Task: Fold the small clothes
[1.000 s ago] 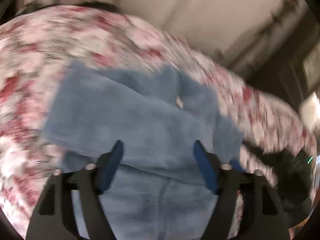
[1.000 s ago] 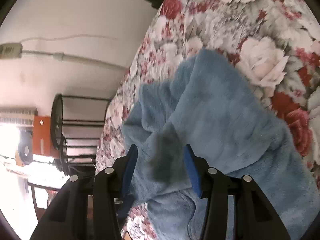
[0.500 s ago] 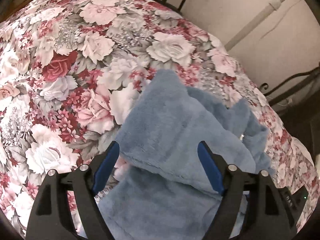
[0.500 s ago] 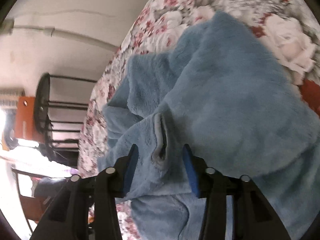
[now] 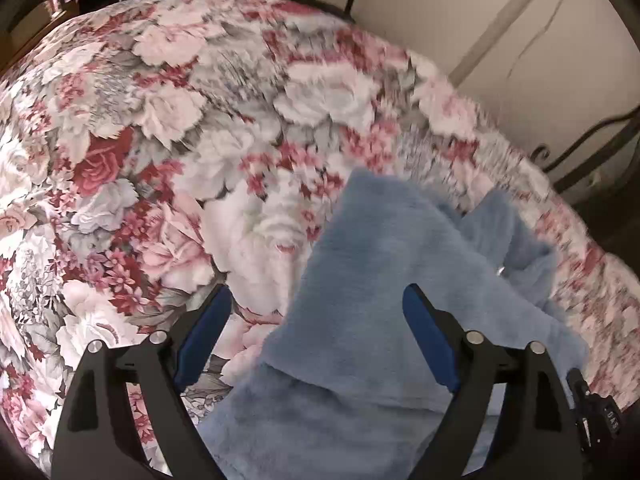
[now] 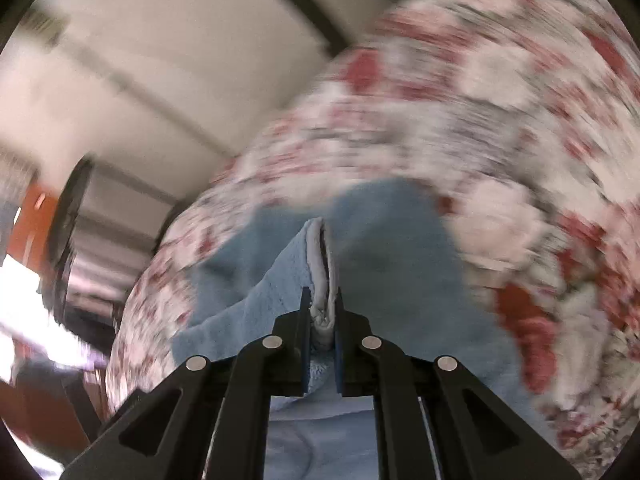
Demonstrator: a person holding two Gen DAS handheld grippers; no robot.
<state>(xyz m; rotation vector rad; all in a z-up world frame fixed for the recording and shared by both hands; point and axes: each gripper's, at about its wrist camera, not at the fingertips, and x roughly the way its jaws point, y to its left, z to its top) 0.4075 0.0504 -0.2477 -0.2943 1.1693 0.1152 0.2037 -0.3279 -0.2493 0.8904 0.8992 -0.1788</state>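
**Fleece garment: right claw clamped on hem, left claw free**

The blue fleece garment [image 5: 384, 300] lies on the flowered bedspread [image 5: 160, 120], partly folded, one layer lapped over another. It sits toward the side of the bed nearest the wall.

Right gripper [image 6: 320, 320]: jaws drawn together on a pale bound hem [image 6: 320, 264] of the garment; the hem stands up between the pads. The right view is smeared, so fine detail is uncertain.

Left gripper [image 5: 316, 336]: jaws wide apart, holding nothing, poised above the garment's near edge, one finger over the bedspread and one over the cloth.

Handling assessment: the cloth looks thick, soft and light, with no stiffness; it will likely sag and drape wherever unsupported. The plush pile may slip under a shallow pinch. The bound hem and the corners are the soundest holds, being firmer than the open pile. A second hold at a free corner would probably keep the fold square.
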